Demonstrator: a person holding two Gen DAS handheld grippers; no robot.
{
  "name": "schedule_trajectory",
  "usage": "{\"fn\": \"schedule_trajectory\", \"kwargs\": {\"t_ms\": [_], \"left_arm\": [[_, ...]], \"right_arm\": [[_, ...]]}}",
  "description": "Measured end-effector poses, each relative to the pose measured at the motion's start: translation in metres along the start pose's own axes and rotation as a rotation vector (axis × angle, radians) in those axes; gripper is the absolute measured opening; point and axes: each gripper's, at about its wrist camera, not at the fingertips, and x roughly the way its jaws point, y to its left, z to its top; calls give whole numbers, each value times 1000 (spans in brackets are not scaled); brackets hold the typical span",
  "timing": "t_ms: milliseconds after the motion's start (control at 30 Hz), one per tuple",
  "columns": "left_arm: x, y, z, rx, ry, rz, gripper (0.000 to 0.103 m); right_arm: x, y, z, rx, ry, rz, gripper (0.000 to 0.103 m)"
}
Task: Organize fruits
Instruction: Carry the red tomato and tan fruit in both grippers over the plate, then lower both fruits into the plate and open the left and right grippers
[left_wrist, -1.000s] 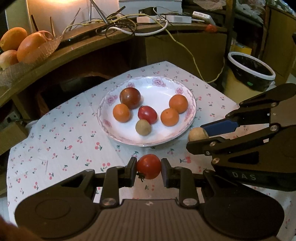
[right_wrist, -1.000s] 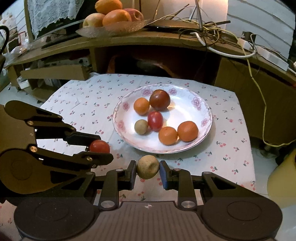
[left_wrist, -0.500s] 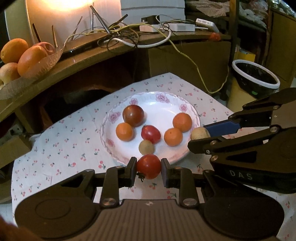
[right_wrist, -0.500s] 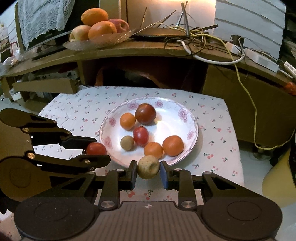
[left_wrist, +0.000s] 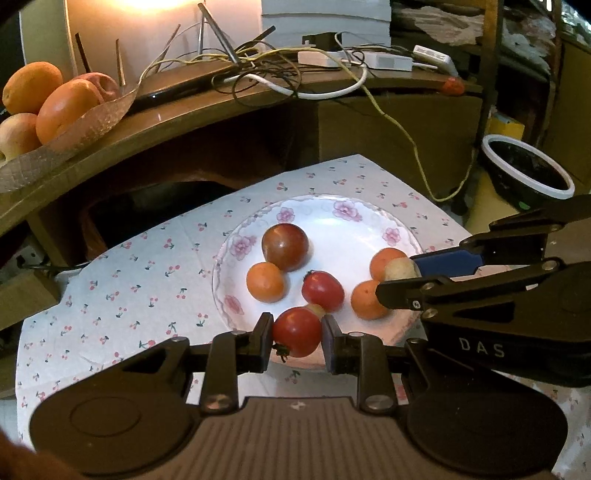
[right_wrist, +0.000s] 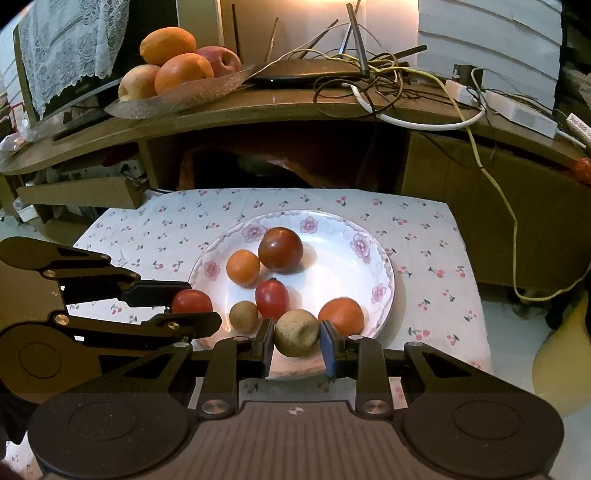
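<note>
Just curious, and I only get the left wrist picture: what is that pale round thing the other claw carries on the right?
Observer: A rough-skinned tan fruit. The right gripper pinches it squarely between both pads.
Operator: And what peeks out behind the red tomato in my own claw?
Observer: A smaller tan fruit, lying whole on the flowered plate, near its front left edge.
</note>
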Motion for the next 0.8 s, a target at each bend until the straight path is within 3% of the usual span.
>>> {"fn": "schedule_trajectory", "kwargs": {"t_ms": [800], "left_arm": [[29,19,12,-49,3,27,32]], "right_arm": [[36,-6,23,3,-17,-4,31]]}}
